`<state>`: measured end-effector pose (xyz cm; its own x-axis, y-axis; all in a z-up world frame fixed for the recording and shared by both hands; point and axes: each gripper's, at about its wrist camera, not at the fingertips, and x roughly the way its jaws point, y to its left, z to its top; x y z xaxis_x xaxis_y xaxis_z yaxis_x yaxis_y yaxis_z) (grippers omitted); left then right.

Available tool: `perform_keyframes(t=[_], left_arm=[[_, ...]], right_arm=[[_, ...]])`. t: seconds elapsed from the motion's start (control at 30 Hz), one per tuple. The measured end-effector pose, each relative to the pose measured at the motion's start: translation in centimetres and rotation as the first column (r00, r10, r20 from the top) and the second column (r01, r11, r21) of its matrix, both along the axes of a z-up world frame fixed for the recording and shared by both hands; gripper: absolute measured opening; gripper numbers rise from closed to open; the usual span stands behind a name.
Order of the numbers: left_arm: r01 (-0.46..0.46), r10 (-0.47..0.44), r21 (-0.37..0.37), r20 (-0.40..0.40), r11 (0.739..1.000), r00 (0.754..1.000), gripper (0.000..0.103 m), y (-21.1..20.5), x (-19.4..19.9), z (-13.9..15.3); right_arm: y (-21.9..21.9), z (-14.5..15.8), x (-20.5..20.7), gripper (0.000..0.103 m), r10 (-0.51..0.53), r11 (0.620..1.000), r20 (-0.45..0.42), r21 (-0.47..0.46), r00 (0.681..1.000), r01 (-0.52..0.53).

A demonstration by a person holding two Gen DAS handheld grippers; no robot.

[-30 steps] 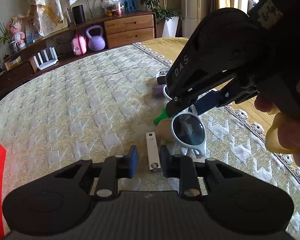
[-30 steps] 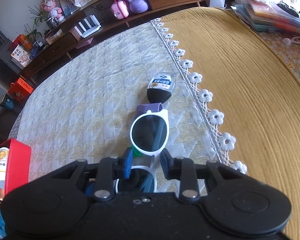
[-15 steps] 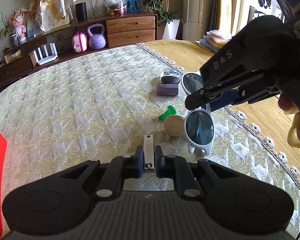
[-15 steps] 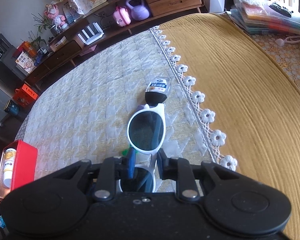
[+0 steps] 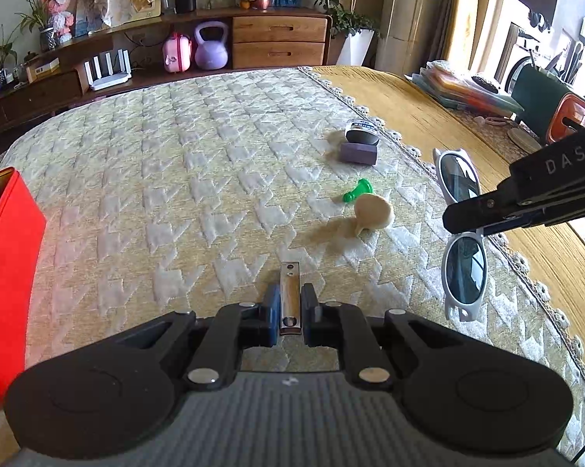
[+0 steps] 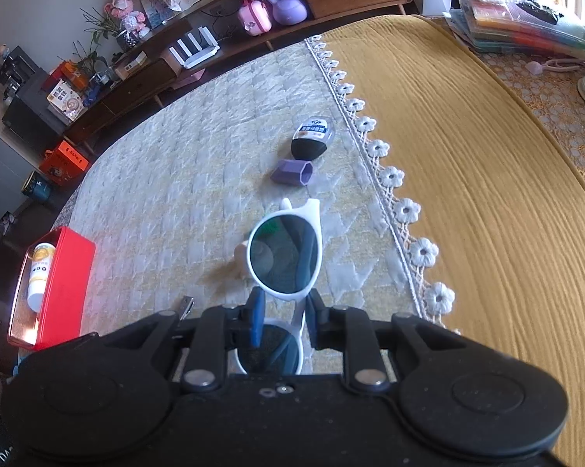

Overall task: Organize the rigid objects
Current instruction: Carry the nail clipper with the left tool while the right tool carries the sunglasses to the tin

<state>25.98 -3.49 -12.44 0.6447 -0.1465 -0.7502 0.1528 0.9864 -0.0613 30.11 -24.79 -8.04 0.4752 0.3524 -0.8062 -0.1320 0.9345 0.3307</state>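
Note:
My left gripper (image 5: 290,305) is shut on a metal nail clipper (image 5: 290,295) and holds it above the cream patterned cloth. My right gripper (image 6: 282,311) is shut on white-framed sunglasses (image 6: 286,260) at the bridge, lifted off the cloth; they also show in the left wrist view (image 5: 463,229) under the right gripper's arm. A red box (image 6: 64,280) with a yellow-white bottle (image 6: 41,272) inside stands at the left; its red wall shows in the left wrist view (image 5: 8,272).
On the cloth lie a purple hexagonal block (image 5: 358,152), a small dark bottle with a label (image 5: 362,134), a green pawn-like piece (image 5: 356,190) and a cream round piece (image 5: 373,212). A mustard cloth (image 6: 487,194) covers the right side. Stacked folders (image 5: 463,89) lie far right.
My left gripper closed on the nail clipper and raised it. My right gripper lifted the sunglasses up and away to the right, uncovering the cream and green pieces.

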Motion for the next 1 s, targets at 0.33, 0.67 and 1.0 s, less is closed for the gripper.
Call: perform_keyframes(t=[0.33, 0.67, 1.0], left_arm=[[-0.037, 0.037, -0.026, 0.001, 0.999, 0.999, 0.012, 2.9, -2.8, 2.1], [-0.099, 0.100, -0.074, 0.013, 0.992, 0.995, 0.007, 7.8, -5.2, 4.7], [-0.006, 0.005, -0.091, -0.010, 0.996, 1.000, 0.007, 8.7, -6.0, 4.0]], right_arm=[[1.7, 1.4, -3.0, 0.021, 0.052, 0.999, -0.010, 0.012, 0.999, -0.052], [5.0, 3.3, -5.0, 0.021, 0.111, 0.994, 0.014, 0.017, 0.994, -0.111], [7.0, 3.5, -6.1, 0.021, 0.138, 0.990, 0.011, -0.001, 0.990, -0.138]])
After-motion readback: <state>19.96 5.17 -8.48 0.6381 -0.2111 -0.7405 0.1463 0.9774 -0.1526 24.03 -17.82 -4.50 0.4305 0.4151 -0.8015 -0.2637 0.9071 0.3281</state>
